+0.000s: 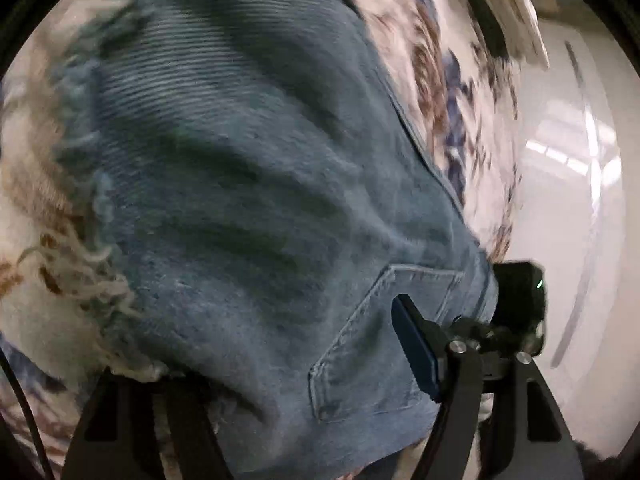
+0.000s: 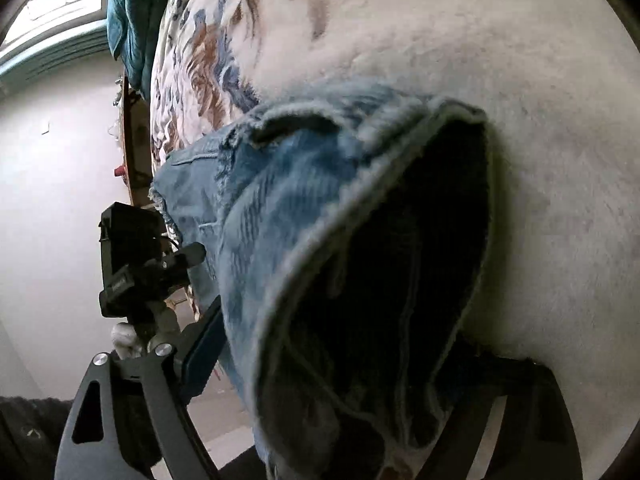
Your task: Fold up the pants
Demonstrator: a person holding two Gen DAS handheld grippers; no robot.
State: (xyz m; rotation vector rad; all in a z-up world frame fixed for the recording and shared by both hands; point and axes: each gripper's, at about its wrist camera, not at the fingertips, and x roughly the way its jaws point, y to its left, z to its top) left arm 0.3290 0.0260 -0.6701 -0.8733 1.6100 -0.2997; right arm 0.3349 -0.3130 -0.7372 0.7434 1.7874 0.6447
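The pants are blue denim with frayed hems. In the left wrist view the denim [image 1: 248, 208] fills the frame, back pocket [image 1: 372, 344] near the bottom, frayed hem [image 1: 76, 216] at left. My left gripper [image 1: 280, 408] is shut on the pants; the cloth covers its left finger, and the right finger's blue pad [image 1: 416, 348] presses the pocket. In the right wrist view a leg opening [image 2: 400, 264] gapes toward the camera. My right gripper [image 2: 340, 380] is shut on that hem, left pad [image 2: 204, 352] against the denim, right finger hidden. The left gripper [image 2: 188, 258] also shows at left.
Under the pants lies a white fleece blanket [image 2: 500, 48] with a brown and blue leaf print [image 1: 432, 80]. A teal cloth [image 2: 132, 16] hangs at the far edge. Beyond the bed edge are pale floor and wall [image 1: 568, 184].
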